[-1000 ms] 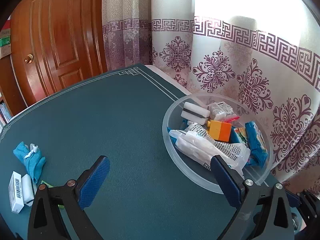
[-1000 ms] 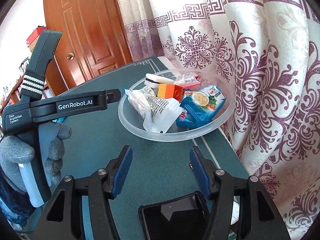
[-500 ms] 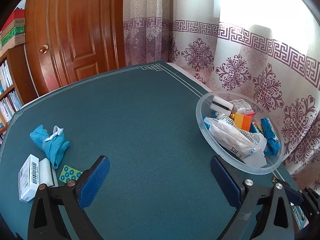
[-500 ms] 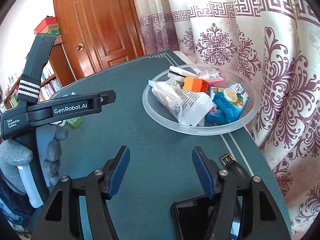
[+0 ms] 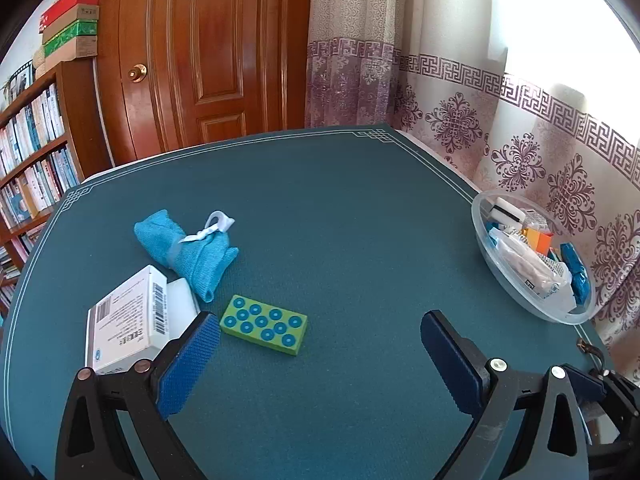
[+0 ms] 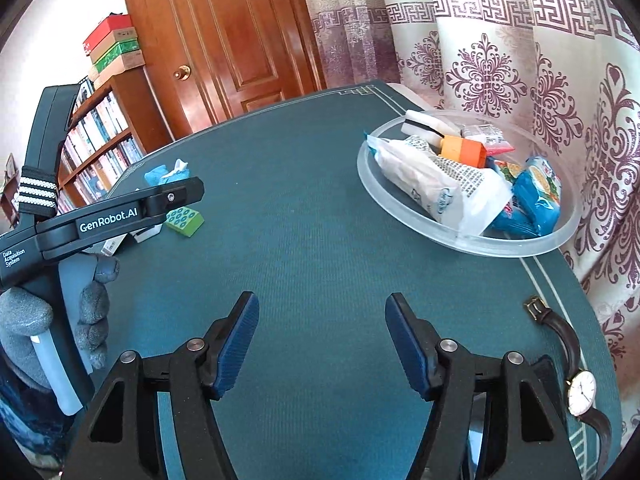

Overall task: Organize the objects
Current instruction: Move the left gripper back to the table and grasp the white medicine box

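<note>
Both the left gripper (image 5: 320, 354) and the right gripper (image 6: 322, 340) hover with jaws apart and nothing held above the teal table (image 5: 340, 216). Four loose items lie at its left: one green studded toy brick (image 5: 264, 325), one rolled blue cloth (image 5: 188, 254), one white barcoded box (image 5: 126, 318), one white block (image 5: 182, 300). One clear plastic bowl (image 6: 400, 204) and one brown-strapped wristwatch (image 6: 576, 376) sit right; closing on the brick could likely snag the crowding box.

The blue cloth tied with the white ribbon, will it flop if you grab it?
Probably. The blue cloth looks soft and folded, so its loose ends would likely droop. The white ribbon may keep it bundled. It lies flat on the table, so it shouldn't roll.
</note>
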The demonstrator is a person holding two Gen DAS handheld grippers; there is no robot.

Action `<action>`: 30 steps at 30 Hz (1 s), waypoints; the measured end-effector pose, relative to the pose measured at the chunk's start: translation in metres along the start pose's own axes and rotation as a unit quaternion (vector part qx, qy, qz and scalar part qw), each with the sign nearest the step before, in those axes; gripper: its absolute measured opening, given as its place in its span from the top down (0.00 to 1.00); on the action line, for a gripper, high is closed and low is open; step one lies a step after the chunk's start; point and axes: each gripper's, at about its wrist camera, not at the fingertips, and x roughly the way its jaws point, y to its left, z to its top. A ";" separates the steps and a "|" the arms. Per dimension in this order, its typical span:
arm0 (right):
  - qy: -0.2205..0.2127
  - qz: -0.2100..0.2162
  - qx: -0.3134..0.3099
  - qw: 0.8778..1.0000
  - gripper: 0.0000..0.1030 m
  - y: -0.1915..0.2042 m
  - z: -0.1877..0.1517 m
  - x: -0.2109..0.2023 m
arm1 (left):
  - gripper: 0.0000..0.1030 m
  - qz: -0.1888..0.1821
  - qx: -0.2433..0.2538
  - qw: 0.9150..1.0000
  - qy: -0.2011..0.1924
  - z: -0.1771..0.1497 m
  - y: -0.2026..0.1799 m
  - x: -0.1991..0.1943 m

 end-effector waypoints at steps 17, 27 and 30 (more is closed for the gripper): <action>0.024 0.020 -0.033 0.999 0.31 0.052 -0.002 0.020 | 0.01 0.059 -0.048 0.997 -0.006 -0.011 0.129 -0.011; 0.035 0.011 -0.041 0.999 0.31 0.063 -0.003 0.027 | 0.01 -0.024 -0.054 0.998 -0.016 0.014 0.170 0.018; 0.040 0.009 -0.041 0.998 0.31 0.066 -0.004 0.030 | 0.01 -0.055 -0.065 0.996 -0.005 0.020 0.178 0.027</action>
